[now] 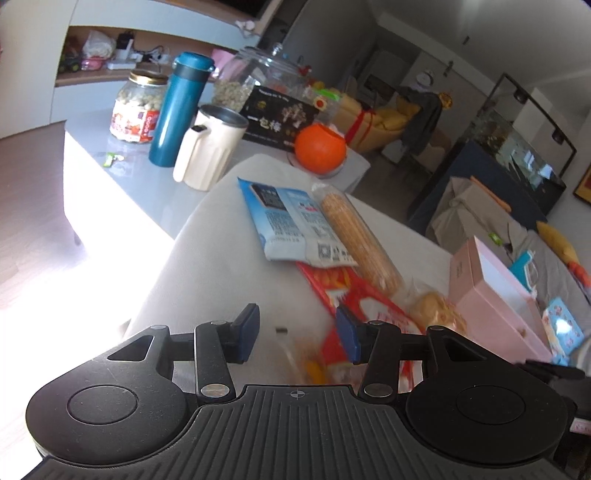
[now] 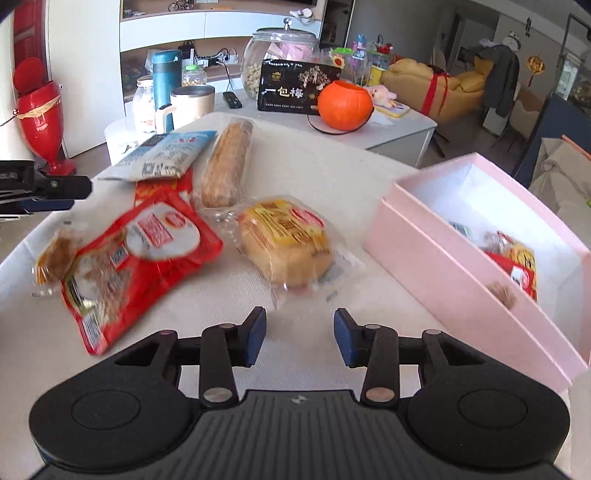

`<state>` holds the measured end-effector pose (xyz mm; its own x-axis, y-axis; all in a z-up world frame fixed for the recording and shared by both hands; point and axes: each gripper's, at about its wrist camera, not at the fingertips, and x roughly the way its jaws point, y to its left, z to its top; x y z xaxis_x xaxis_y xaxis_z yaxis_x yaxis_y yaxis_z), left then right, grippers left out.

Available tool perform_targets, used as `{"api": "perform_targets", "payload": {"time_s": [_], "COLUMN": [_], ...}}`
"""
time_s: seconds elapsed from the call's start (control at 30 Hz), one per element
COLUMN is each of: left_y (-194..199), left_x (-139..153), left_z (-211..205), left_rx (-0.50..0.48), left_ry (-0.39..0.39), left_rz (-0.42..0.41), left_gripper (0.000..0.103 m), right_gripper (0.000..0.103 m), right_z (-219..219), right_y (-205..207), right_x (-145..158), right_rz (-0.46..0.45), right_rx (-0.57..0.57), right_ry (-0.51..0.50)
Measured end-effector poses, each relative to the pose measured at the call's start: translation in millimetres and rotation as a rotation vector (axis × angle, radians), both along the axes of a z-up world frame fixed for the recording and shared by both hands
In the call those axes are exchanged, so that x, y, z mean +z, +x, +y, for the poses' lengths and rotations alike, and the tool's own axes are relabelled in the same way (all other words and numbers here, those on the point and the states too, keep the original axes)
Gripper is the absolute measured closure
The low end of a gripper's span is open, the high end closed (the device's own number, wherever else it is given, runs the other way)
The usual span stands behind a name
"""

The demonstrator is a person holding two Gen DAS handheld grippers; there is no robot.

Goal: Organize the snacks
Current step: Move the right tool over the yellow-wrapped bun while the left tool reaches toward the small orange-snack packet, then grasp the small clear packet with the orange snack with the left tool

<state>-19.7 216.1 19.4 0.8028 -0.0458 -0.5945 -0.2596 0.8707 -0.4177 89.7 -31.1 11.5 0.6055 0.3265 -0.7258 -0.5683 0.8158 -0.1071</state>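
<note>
Pink cardboard forms the open rectangular box at the right edge of the white textured bench. Its white interior holds several wrapped snacks at the near end; the far end is bare.

Loose snacks lie on the bench to the left of the box:
- A round bun in clear wrap with a yellow label, near the centre, just ahead of the right gripper.
- A red plastic packet with a white label, toward the left edge, blurred.
- A small clear-wrapped brown pastry, touching the red packet at the left edge.
- A long tan corn-shaped roll in clear wrap, toward the far edge.
- A blue and white flat pouch, beside the roll at the far left corner.

Right gripper: the jaws stand narrow, with nothing between the blue pads; the bun's wrapper lies just ahead of them.

Left gripper: the jaws stand partly apart over the blurred red packet; whether the pads touch it cannot be told.

Beyond the far edge stands a grey table carrying an orange pumpkin-shaped container, a black box with white characters, a glass jar with lid, a teal flask and a cream mug. White wall shelving is behind it. A yellow sofa is at the right of the room.
</note>
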Motion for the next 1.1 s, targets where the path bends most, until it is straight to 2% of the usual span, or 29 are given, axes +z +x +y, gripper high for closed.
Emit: {"api": "perform_targets", "payload": {"time_s": [0.1,0.17,0.23,0.4,0.5,0.6,0.67,0.87,0.93,1.03,1.1], "left_y": [-4,-4,-3,-5,-2,-2,-4,-7,-9,-6,-3], "left_x": [-3,-6,-4,5,1,-6,-9,-14,-14,-13,-13], "left_z": [-27,-38,-43,-63,-83,-103,-112,-114,-115,-113,-112], "left_rx": [-0.061,-0.063,-0.079,-0.231,-0.36,-0.428,-0.44,-0.432,-0.435,-0.449,-0.457], "left_ry": [0.131,0.19,0.188,0.122,0.096,0.15,0.18,0.167,0.184,0.186,0.182], "left_rz": [0.069,0.074,0.057,-0.028,-0.021,0.012,0.008,0.012,0.006,0.009,0.014], "left_gripper": [0.054,0.056,0.078,0.079,0.079,0.079,0.079,0.076,0.075,0.075,0.075], "right_gripper": [0.045,0.042,0.039,0.027,0.026,0.026,0.026,0.023,0.023,0.023,0.035], "right_z": [-18,-24,-28,-36,-42,-39,-31,19,32,37,29], "right_y": [-7,-4,-5,-20,-21,-20,-17,28,47,65,61], "right_x": [-5,-7,-9,-12,-10,-2,7,23,19,10,7], "right_rz": [-0.017,0.009,0.013,-0.016,0.002,-0.005,-0.029,-0.075,-0.046,0.051,0.073], "right_rx": [-0.028,-0.07,-0.087,-0.087,-0.097,-0.086,-0.077,-0.042,-0.049,-0.055,-0.064], "right_ry": [0.055,0.103,0.135,0.149,0.181,0.201,0.206,0.182,0.164,0.179,0.189]}}
